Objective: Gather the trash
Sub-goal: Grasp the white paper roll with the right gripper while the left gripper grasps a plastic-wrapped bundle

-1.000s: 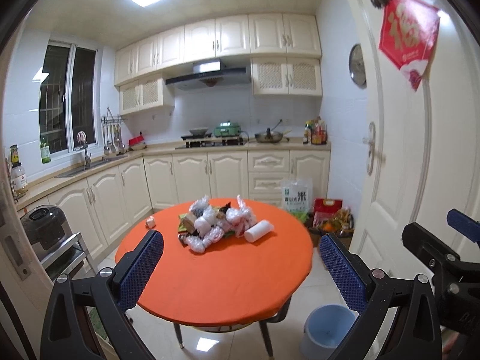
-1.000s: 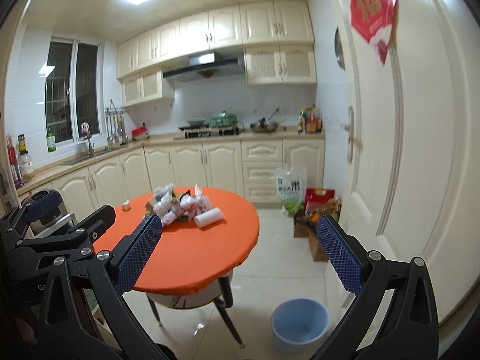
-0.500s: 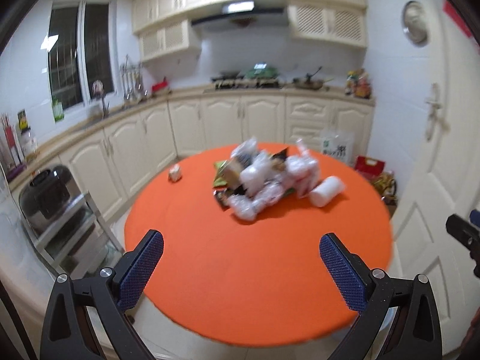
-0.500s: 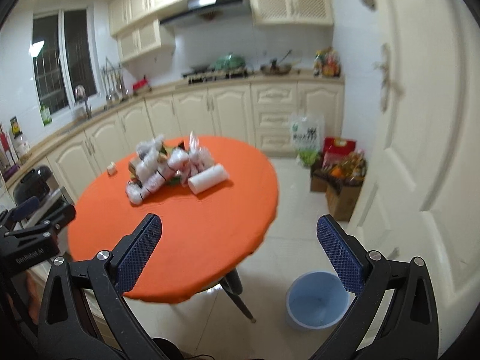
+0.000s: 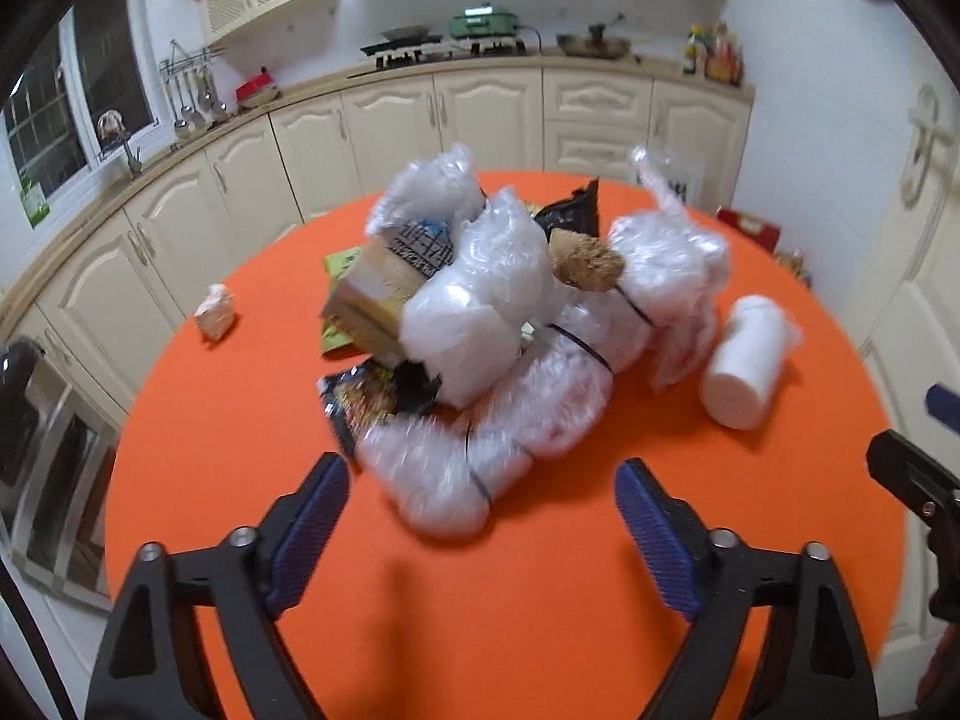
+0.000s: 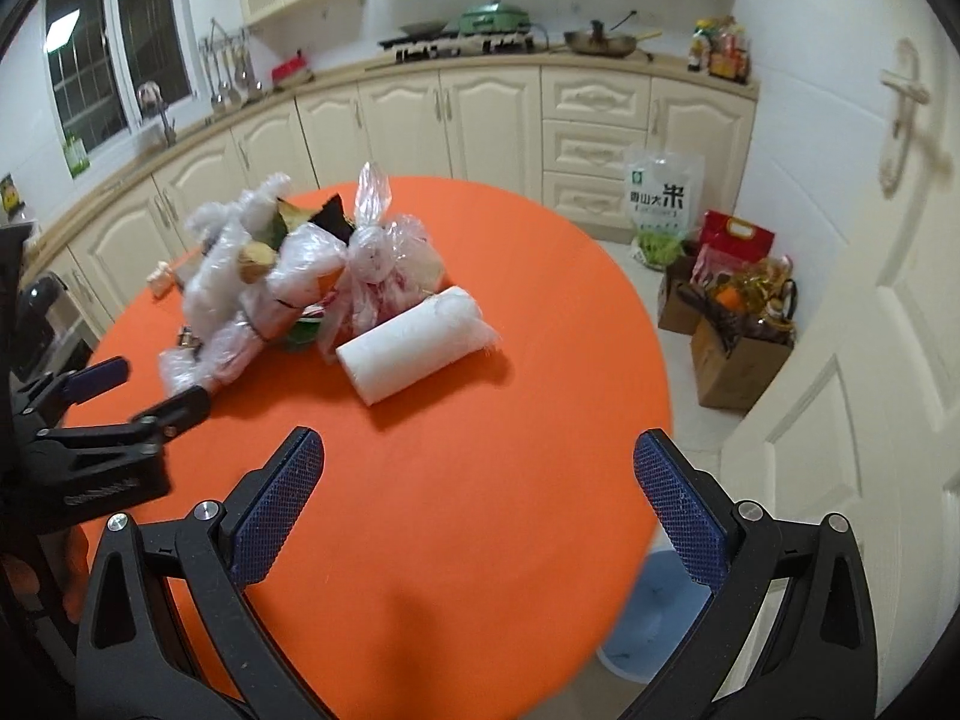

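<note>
A heap of trash lies on the round orange table: clear plastic bags, a cardboard box, dark snack wrappers. It also shows in the right wrist view. A white roll of bags lies at the heap's right. My left gripper is open and empty just short of the nearest bag. My right gripper is open and empty above the table's near right part, short of the roll. A blue bin stands on the floor under the table's right edge.
A small crumpled white scrap lies apart at the table's left. Cream cabinets run along the back and left. Boxes and bags of groceries stand on the floor by the white door. A metal rack stands at left.
Both grippers have moved forward and tilted down over the table, so the trash heap and the roll are much closer. Both stay open.
</note>
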`<action>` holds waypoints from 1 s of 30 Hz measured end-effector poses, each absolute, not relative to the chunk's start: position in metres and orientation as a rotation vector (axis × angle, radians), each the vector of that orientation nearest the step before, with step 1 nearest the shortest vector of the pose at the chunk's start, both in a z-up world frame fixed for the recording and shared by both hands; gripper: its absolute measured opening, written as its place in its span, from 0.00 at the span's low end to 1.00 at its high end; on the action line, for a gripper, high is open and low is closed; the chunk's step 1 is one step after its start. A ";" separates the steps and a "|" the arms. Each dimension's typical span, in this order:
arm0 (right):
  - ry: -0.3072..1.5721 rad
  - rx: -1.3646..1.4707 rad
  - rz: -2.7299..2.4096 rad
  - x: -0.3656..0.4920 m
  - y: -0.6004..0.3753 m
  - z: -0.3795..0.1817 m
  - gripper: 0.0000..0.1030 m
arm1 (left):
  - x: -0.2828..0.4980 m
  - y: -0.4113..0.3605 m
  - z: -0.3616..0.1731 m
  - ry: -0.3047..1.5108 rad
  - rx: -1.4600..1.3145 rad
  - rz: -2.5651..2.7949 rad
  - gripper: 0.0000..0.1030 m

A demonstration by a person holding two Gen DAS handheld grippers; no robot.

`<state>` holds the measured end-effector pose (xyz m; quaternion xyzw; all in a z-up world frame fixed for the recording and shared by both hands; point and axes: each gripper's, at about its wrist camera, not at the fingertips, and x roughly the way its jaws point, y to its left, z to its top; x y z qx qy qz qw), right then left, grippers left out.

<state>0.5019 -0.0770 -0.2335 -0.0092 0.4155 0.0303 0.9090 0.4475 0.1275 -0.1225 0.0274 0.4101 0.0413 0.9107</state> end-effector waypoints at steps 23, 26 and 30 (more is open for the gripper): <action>1.019 0.018 0.135 0.595 -0.043 -0.277 0.75 | 0.418 0.185 -0.133 0.891 -0.074 -0.035 0.42; 1.020 0.083 0.206 0.581 -0.053 -0.271 0.48 | 0.396 0.203 -0.122 0.919 -0.145 -0.090 0.42; 1.015 0.056 0.237 0.551 -0.059 -0.266 0.37 | 0.393 0.209 -0.117 0.927 -0.141 -0.071 0.44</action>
